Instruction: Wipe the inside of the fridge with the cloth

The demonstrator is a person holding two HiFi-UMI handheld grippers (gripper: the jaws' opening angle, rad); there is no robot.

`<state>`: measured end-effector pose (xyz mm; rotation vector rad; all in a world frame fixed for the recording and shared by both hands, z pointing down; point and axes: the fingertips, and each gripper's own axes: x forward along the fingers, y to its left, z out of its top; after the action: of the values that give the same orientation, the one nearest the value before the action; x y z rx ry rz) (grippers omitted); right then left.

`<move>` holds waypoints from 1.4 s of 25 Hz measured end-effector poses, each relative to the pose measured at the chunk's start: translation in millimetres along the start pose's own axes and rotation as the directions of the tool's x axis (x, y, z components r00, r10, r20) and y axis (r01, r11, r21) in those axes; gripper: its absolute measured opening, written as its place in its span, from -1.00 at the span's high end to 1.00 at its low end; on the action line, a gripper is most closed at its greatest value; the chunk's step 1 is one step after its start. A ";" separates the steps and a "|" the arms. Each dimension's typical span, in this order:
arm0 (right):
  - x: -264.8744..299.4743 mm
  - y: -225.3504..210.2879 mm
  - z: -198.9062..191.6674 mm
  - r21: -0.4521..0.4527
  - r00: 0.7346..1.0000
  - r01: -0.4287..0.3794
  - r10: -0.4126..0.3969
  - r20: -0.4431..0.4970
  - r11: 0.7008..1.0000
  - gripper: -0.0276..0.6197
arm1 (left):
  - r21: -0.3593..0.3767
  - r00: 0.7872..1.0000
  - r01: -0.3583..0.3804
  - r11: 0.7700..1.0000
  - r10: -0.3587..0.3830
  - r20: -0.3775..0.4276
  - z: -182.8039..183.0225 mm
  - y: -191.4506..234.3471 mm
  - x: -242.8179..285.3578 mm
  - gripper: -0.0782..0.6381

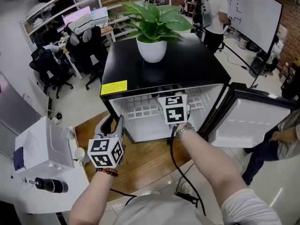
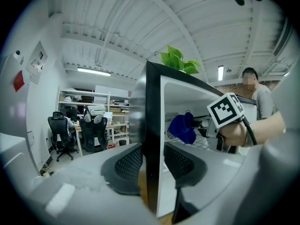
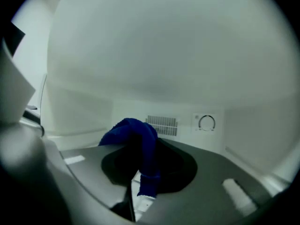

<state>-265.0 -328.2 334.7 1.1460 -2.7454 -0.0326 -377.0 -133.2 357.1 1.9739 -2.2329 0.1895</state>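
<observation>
Currently, the left gripper (image 2: 152, 167) is clamping its fingers on the front edge of the fridge (image 1: 197, 64) side wall (image 2: 152, 111), probably to steady the cabinet. The right gripper (image 3: 149, 171) is working inside the fridge, its fingers narrowly pinching the blue cloth (image 3: 140, 142). The cloth is bunching between and above the fingertips, apparently short of the rear wall (image 3: 183, 116) ahead of them.

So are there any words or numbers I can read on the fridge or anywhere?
No text here can be read.
Yellow rectangular sticker on the small black fridge: print too small.
White wall board: scribbles too blurred.
Round white dial on the fridge's back wall: marks too small.
</observation>
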 end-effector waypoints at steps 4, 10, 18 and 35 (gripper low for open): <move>11.4 59.6 8.2 -0.003 0.994 -0.107 0.107 -0.002 0.994 0.69 | 0.000 1.000 0.011 1.000 -0.011 0.000 0.0 -0.3 -0.4 0.40; 39.4 120.0 -9.2 0.009 0.975 -0.208 0.208 -0.083 0.978 0.69 | 0.000 0.999 0.033 0.999 -0.033 -0.004 -1.1 -1.4 -1.0 0.40; 63.8 139.2 -53.9 -0.075 0.941 -0.204 0.174 -0.290 0.976 0.69 | 0.003 0.999 0.050 0.999 -0.050 0.004 0.9 -0.5 -2.0 0.40; 61.6 85.9 -59.0 -0.215 0.943 -0.114 0.038 -0.331 0.970 0.70 | 0.009 0.998 0.054 0.998 -0.055 0.024 -0.2 0.1 -1.7 0.40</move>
<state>-358.5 -308.6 409.0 0.8917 -2.4160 -0.1373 -376.9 -131.5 356.9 2.0494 -2.1932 0.1687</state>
